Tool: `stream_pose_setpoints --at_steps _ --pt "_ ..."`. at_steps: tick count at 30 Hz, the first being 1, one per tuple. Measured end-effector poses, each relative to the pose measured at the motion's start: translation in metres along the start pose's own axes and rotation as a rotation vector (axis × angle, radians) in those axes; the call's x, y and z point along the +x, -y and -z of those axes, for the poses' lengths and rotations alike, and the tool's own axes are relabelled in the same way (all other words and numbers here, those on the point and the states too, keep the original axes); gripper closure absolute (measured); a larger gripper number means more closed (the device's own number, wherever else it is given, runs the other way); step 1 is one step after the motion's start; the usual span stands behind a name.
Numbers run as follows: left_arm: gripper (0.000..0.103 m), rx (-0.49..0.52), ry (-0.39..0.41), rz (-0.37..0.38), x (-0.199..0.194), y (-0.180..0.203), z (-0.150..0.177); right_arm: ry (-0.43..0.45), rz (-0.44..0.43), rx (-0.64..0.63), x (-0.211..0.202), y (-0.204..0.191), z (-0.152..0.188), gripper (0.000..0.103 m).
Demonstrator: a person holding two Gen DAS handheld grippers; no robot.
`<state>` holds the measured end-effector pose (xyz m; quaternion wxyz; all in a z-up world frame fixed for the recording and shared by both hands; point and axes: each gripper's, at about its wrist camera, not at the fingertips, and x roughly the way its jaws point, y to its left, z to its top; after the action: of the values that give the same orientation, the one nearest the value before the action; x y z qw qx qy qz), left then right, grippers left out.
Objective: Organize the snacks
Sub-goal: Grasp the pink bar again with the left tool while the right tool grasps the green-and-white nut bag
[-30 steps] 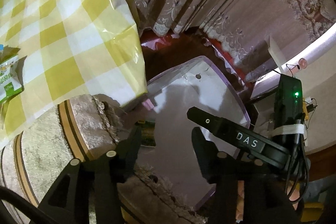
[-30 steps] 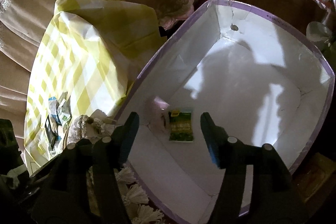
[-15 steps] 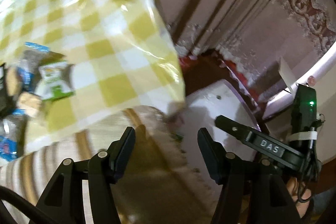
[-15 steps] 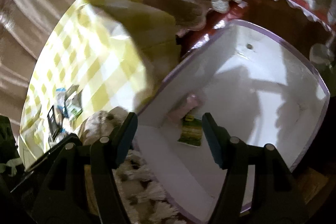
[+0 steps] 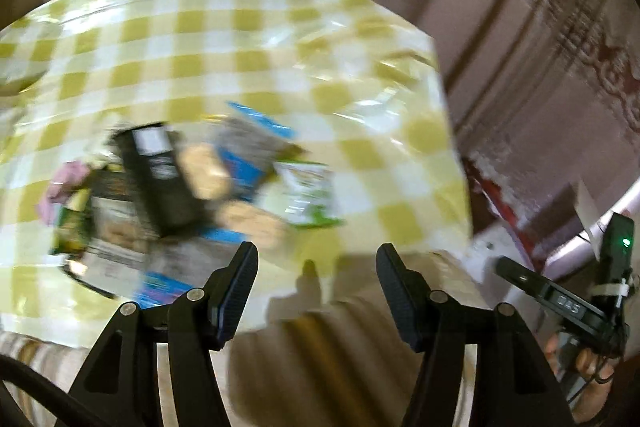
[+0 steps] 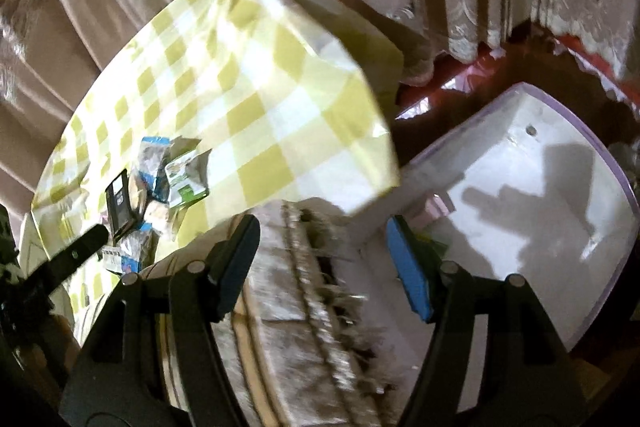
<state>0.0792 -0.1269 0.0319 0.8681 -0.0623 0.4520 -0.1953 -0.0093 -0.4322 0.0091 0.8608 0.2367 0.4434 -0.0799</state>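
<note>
In the left wrist view, the heap of small foil and paper snack packets [image 5: 192, 187] lies at the centre left of the frame on the yellow-and-white checked plastic cloth over the worktop [image 5: 248, 39], a black flat packet [image 5: 160, 179] on top and a green-and-white pouch [image 5: 308, 195] at the heap's right edge. The left claw [image 5: 316, 291] hangs at the bottom centre with its jaws apart and nothing between them; they have just been opening. The packets overlap and the view is smeared, so a hurried close could pinch two at once, or catch the glossy cloth and drag the whole heap.

In the right wrist view, the right claw [image 6: 324, 267] stands at the bottom centre, also apart and empty, its jaws just opening, over the fringed beige rug-like cover [image 6: 296, 287] at the worktop's edge. At the right of the frame sits the white open box with a lilac rim [image 6: 560, 235], lower than the worktop, a pale pink packet [image 6: 438, 205] against its near wall. A packet let go too early might land on the fringe or the dark red floor [image 6: 460, 83] instead.
</note>
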Motion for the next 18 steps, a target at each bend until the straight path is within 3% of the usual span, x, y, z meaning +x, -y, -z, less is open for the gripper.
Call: stream_pose_setpoints --at_steps 8,18 --pt "0.041 -0.098 0.048 -0.099 -0.01 -0.074 -0.011 -0.022 0.02 -0.075 0.022 -0.043 -0.007 0.033" --pt "0.041 -0.169 0.088 -0.183 -0.018 -0.133 -0.022 -0.032 0.032 -0.178 0.046 -0.091 -0.013 0.032"
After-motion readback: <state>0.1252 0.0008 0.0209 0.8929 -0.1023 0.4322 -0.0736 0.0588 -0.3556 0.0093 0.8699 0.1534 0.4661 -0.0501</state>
